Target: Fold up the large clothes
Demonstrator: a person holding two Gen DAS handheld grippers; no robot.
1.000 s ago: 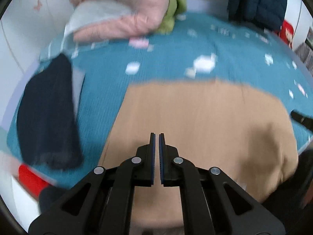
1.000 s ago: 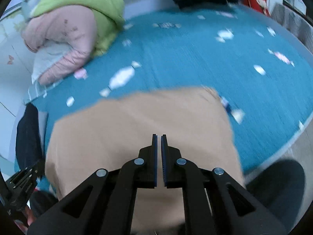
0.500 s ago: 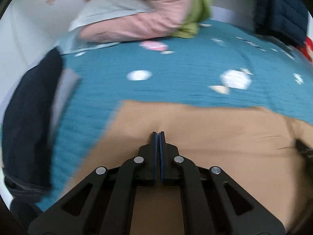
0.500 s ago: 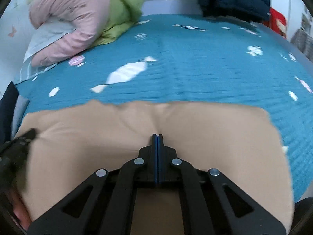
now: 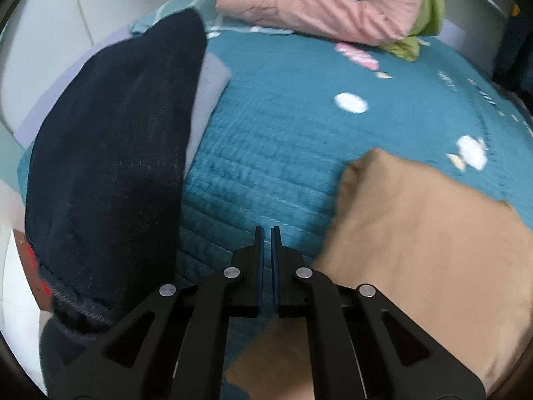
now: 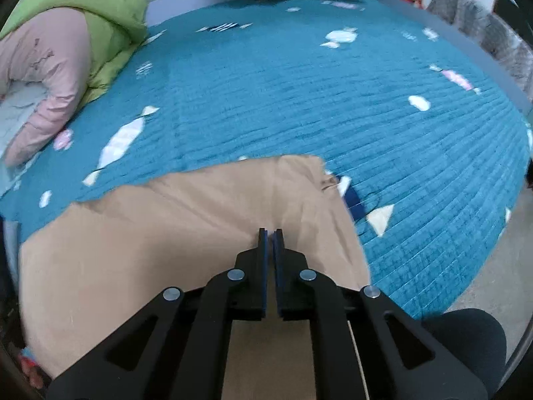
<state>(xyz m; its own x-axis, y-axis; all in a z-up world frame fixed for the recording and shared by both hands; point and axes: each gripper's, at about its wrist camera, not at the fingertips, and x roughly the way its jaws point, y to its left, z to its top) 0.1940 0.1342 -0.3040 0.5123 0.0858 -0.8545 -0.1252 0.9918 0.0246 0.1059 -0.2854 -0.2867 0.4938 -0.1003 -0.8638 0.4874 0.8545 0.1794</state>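
A tan garment (image 6: 173, 253) lies spread on the teal quilt (image 6: 299, 106) of a bed, its folded bulk at the near edge, with one corner (image 5: 366, 163) lifted slightly toward the middle of the quilt. The left hand-held gripper (image 5: 267, 233) hangs over bare quilt just beside the cloth's left edge, its jaws a narrow slit apart, opening slightly, with nothing between them. The right hand-held gripper (image 6: 270, 233) hangs over the cloth near its right edge, jaws also narrow and opening, no fabric caught between them. A dark garment (image 5: 110, 166) lies along the left side of the bed, apart from the tan one; pink (image 6: 50, 76) and green (image 6: 100, 10) padded jackets are heaped at the far end. The tan fabric looks soft, thin and light: it should drape and wrinkle readily, slide a little on the ribbed quilt, and sag if lifted at a single point. The firmest holds are likely the two outer corners or a doubled edge, pinched through all layers, one by each gripper, so the next fold comes over flat.
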